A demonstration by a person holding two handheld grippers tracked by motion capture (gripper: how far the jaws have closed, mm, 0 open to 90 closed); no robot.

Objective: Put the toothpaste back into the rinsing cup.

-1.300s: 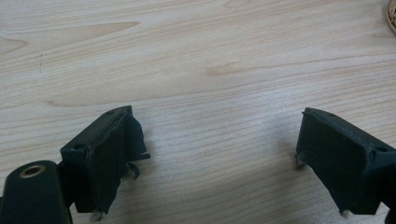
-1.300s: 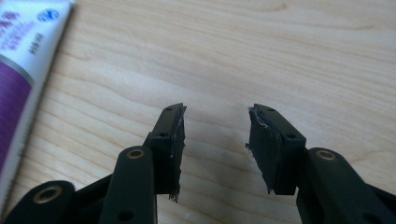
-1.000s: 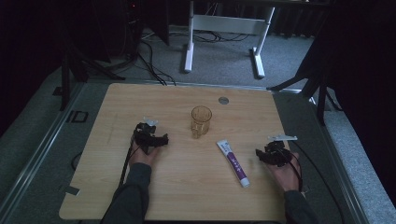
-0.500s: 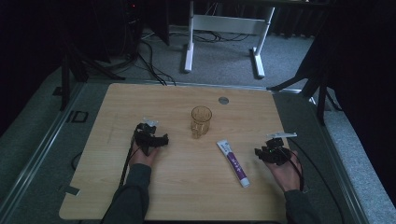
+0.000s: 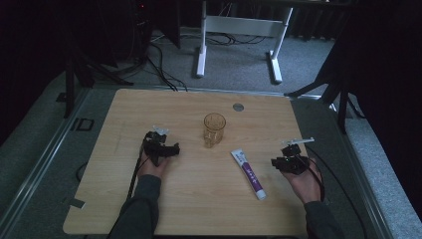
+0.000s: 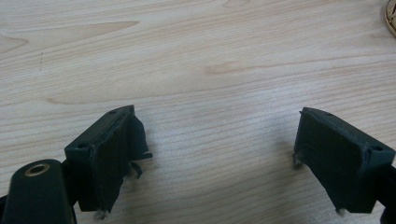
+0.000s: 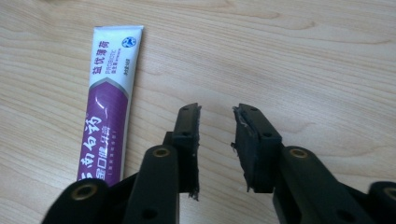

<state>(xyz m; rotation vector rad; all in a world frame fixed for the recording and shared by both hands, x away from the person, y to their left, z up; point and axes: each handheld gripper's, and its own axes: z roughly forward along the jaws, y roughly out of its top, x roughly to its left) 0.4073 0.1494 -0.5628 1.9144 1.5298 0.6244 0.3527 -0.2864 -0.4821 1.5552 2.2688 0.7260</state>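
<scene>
An amber glass cup (image 5: pixel 214 129) stands upright in the middle of the wooden table (image 5: pixel 119 199). A white and purple toothpaste tube (image 5: pixel 248 173) lies flat to its lower right, cap toward the near edge. My left gripper (image 5: pixel 173 148) rests on the table left of the cup. In the left gripper view my left gripper (image 6: pixel 217 116) has its jaws wide apart over bare wood. My right gripper (image 5: pixel 275 162) sits just right of the tube. In the right gripper view my right gripper (image 7: pixel 218 111) shows a narrow gap holding nothing, with the tube (image 7: pixel 109 107) to its left.
A small round metal disc (image 5: pixel 238 107) is set in the table behind the cup. The cup's rim (image 6: pixel 391 14) peeks in at the top right of the left gripper view. Beyond the table's far edge stand a white desk frame (image 5: pixel 201 50) and cables on grey carpet.
My right gripper has edged slightly left, toward the toothpaste tube. The left gripper, cup and tube have stayed put.
</scene>
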